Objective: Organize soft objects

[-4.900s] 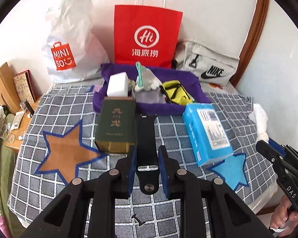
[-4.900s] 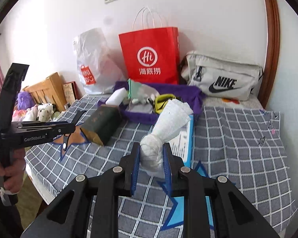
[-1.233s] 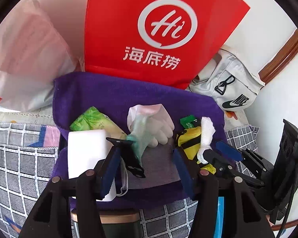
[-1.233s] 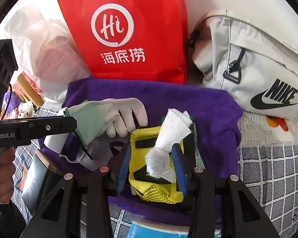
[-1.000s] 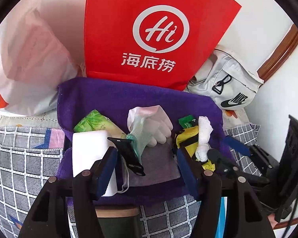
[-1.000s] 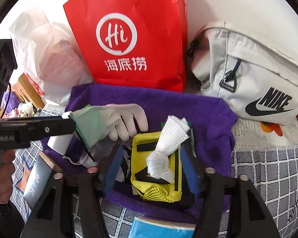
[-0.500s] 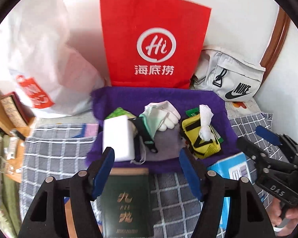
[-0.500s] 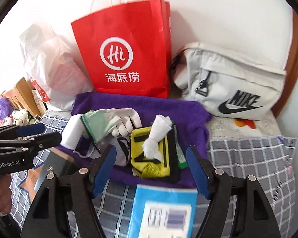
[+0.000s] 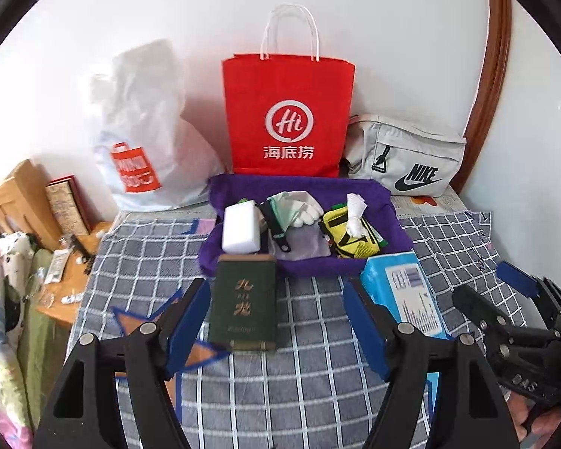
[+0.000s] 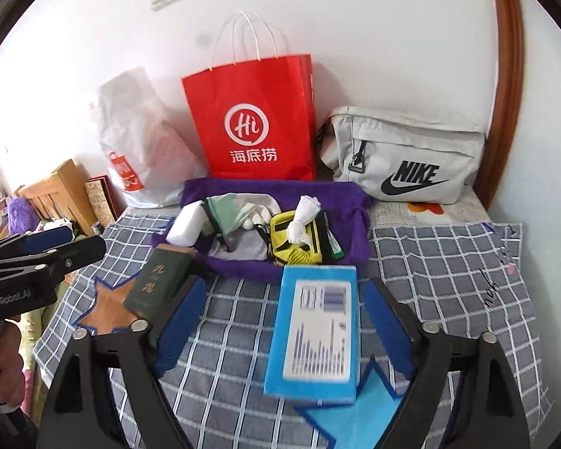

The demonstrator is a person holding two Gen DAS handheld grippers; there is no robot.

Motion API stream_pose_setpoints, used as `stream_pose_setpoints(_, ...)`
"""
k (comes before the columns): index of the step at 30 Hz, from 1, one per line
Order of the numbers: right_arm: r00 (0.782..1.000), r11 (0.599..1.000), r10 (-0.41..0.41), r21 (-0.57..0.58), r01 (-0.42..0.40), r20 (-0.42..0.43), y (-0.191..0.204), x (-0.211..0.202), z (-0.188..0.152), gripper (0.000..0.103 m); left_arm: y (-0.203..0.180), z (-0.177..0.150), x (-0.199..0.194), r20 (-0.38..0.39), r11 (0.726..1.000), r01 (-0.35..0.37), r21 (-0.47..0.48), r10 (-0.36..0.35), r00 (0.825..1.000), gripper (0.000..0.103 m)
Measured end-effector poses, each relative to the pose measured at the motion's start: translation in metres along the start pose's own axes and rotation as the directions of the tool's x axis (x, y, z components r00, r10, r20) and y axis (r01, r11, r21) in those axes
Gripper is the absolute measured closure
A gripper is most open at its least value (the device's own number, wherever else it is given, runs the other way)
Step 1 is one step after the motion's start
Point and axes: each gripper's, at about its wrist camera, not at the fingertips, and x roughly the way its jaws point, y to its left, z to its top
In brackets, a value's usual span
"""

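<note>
Two grippers: left gripper [image 9: 276, 321] and right gripper [image 10: 284, 321] both hang over the bed's near edge, clear of the tray; each has its fingers spreading wider, with nothing clamped between them.
Purple tray [image 9: 389, 202]: sits at the bed's far edge, just in front of the red paper bag [image 9: 288, 112]; the soft things lie gathered in it.
White knotted cloth [image 10: 303, 220]: lies on the yellow mesh pouch [image 10: 295, 247] in the tray's right half; its long axis runs near to far, loose end toward the wall.
Black strap [image 9: 275, 224]: lies between the white sponge block [image 9: 241, 228] and the white glove [image 9: 303, 209], long axis running near to far, its loop end nearest us.
Step in hand, as I judge it: drawing back empty after a drop.
Doing it well: lift clear before swinging sideways, so no finger snags the tray rim or the green box [image 9: 245, 299] and blue box [image 10: 318, 329], the boxes lying lengthwise on the checked cover [image 9: 318, 393] near the tray.
</note>
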Motion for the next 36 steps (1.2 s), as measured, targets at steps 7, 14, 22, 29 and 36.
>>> stream_pose_setpoints(7,0.997,0.998,-0.055,0.014,0.054,0.049,0.005,-0.048,-0.028,0.000,-0.005,-0.036,-0.040,0.020,1.000,0.011,-0.015,-0.011,1.000,0.022)
stream_pose_setpoints(14,0.996,0.997,-0.076,-0.004,0.076,0.048,0.009,-0.080,-0.054,0.000,-0.011,-0.068,-0.068,0.040,0.999,-0.024,-0.021,0.025,0.999,0.016)
stream_pose_setpoints(22,0.995,0.997,-0.077,0.022,0.076,0.066,0.006,-0.111,-0.075,0.000,-0.010,-0.091,-0.091,0.058,0.999,-0.017,-0.046,0.020,0.998,0.012)
stream_pose_setpoints(29,0.991,0.995,-0.074,0.073,0.066,0.110,-0.002,-0.132,-0.079,0.000,-0.013,-0.097,-0.111,0.101,0.999,-0.018,-0.037,0.022,0.995,0.012)
stream_pose_setpoints(36,0.991,0.995,-0.081,0.066,0.075,0.102,-0.002,-0.137,-0.083,0.000,-0.012,-0.101,-0.118,0.108,0.999,-0.018,-0.039,0.023,0.994,0.012)
